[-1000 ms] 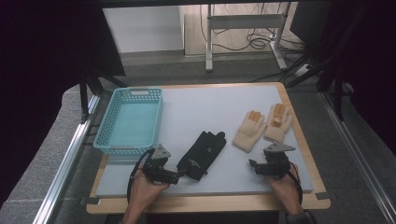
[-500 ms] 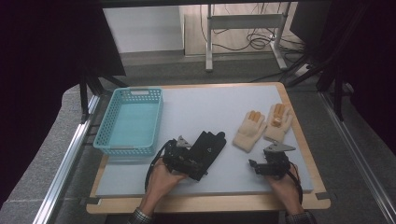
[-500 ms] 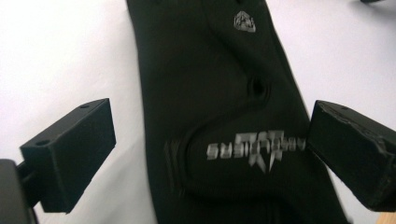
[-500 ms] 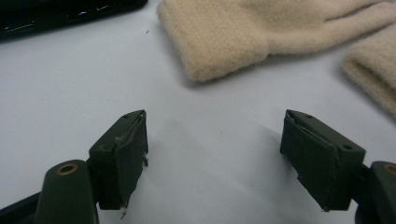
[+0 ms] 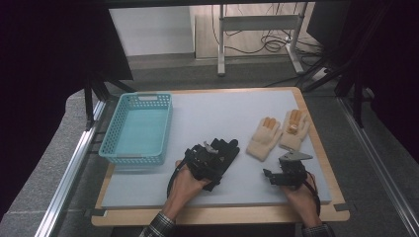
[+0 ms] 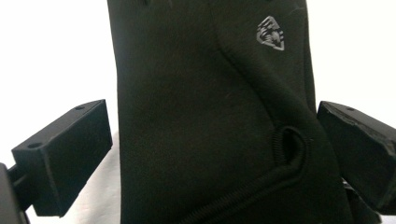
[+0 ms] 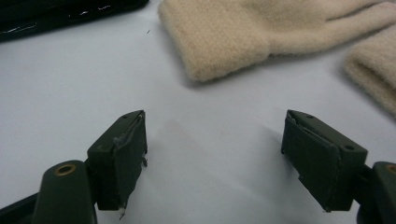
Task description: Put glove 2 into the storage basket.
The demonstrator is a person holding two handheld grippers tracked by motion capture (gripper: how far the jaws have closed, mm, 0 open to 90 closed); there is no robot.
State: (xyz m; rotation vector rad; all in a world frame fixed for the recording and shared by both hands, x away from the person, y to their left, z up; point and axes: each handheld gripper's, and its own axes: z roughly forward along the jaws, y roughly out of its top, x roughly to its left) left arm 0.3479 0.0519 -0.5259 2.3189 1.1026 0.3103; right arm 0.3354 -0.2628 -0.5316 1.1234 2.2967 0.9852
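- We see the left gripper [image 5: 205, 160] over the cuff end of the flat black fabric glove [image 6: 205, 112], which lies on the pale blue table mat [image 5: 217, 116]. Its jaws have just been opening and now stand wide, either side of the glove, not pressing it.
- The right gripper [image 7: 215, 158] rests near the mat's front edge, jaws wide with nothing between them.
- Just beyond it lie two cream knitted gloves [image 5: 276, 133].
- A turquoise plastic lattice basket [image 5: 136, 155] sits well to the left.
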